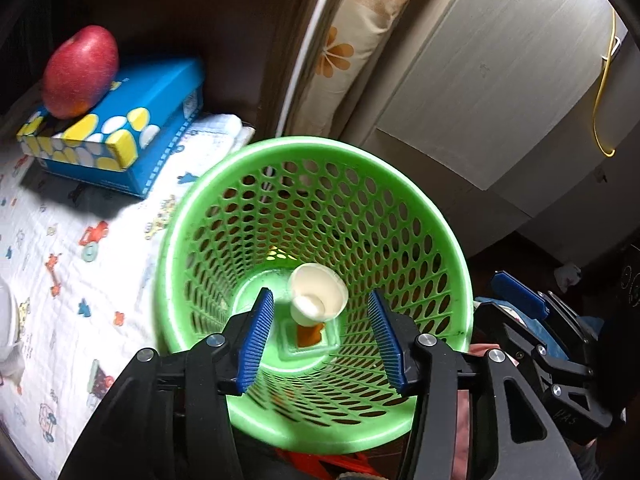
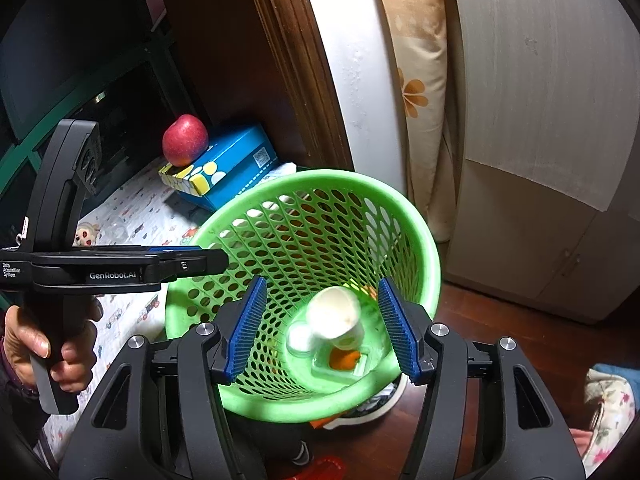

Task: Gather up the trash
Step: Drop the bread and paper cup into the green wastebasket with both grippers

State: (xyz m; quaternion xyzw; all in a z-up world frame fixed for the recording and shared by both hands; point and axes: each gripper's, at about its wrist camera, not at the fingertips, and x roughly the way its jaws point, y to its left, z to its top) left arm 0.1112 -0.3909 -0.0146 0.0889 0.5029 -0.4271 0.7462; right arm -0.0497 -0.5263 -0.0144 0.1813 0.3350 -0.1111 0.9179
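A green perforated waste basket (image 1: pixel 404 208) stands beside the bed; it also shows in the right wrist view (image 2: pixel 400 216). Inside it lie a white paper cup (image 1: pixel 318 294) (image 2: pixel 334 314), a small white lid or second cup (image 2: pixel 300 338) and an orange scrap in a clear tray (image 2: pixel 344 360). My left gripper (image 1: pixel 322 336) is open and empty above the basket mouth. My right gripper (image 2: pixel 324 328) is open and empty above the basket too. The left gripper also shows at the left of the right wrist view (image 2: pixel 200 264).
A blue tissue box (image 1: pixel 120 128) with a red apple (image 1: pixel 80 72) on it sits on a printed white cloth (image 1: pixel 60 260). A white cabinet (image 1: pixel 500 80) and a flowered cushion (image 1: pixel 352 48) stand behind the basket. A wooden floor (image 2: pixel 500 328) lies to the right.
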